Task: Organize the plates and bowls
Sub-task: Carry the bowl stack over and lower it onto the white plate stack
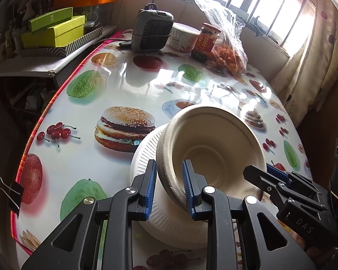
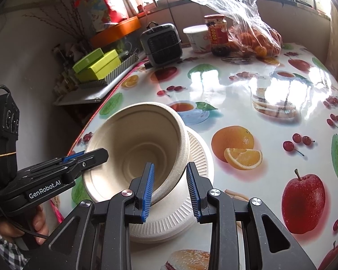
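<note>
A beige pulp bowl (image 1: 214, 139) (image 2: 135, 135), its thick rim layered as if several are nested, hangs tilted with its mouth toward me over a white ribbed paper plate (image 1: 144, 153) (image 2: 200, 153) on the table. My left gripper (image 1: 169, 180) (image 2: 97, 154) is shut on the bowl's left rim, one pad inside and one outside. On the opposite rim my right gripper (image 2: 169, 186) (image 1: 256, 171) is shut the same way. The bowl's base is hidden behind its walls, so I cannot tell whether it touches the plate.
The round table wears a glossy fruit-print cloth (image 1: 115, 85), held by a binder clip (image 1: 11, 191) at its left edge. At the back stand a small heater (image 1: 152, 31), a white tub (image 1: 182, 36), a red-labelled jar (image 1: 205, 40) and a bag of oranges (image 1: 227, 54). Green boxes (image 1: 54, 31) sit on a side shelf.
</note>
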Tool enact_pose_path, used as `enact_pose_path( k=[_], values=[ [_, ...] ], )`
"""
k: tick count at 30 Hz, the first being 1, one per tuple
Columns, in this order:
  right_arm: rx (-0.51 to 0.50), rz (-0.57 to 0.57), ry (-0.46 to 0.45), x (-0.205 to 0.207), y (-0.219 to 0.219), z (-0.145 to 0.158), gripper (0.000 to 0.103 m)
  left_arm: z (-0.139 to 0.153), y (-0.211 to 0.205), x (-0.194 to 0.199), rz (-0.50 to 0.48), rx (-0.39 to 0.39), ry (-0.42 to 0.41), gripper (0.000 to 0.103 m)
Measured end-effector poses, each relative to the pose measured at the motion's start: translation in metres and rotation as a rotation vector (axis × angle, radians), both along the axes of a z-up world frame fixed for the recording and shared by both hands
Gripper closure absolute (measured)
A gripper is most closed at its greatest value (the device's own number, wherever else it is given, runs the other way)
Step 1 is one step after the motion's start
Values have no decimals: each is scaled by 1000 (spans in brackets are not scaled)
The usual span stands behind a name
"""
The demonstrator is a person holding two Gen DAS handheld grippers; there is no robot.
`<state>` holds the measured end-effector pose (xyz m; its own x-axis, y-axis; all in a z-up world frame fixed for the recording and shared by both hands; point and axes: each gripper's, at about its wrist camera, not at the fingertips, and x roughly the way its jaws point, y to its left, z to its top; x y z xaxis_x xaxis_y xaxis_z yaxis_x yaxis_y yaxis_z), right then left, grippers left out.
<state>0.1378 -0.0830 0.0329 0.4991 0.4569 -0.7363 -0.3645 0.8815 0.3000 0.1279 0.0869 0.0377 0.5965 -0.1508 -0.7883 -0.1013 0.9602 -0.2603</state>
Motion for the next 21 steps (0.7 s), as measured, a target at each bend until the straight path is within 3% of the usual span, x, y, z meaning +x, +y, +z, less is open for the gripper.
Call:
enact_pose_path(
  k=[21],
  values=[
    [-1,-12,-2,1,-3,-1,72,-2,1,1,-8,-9,-1,78]
  ],
)
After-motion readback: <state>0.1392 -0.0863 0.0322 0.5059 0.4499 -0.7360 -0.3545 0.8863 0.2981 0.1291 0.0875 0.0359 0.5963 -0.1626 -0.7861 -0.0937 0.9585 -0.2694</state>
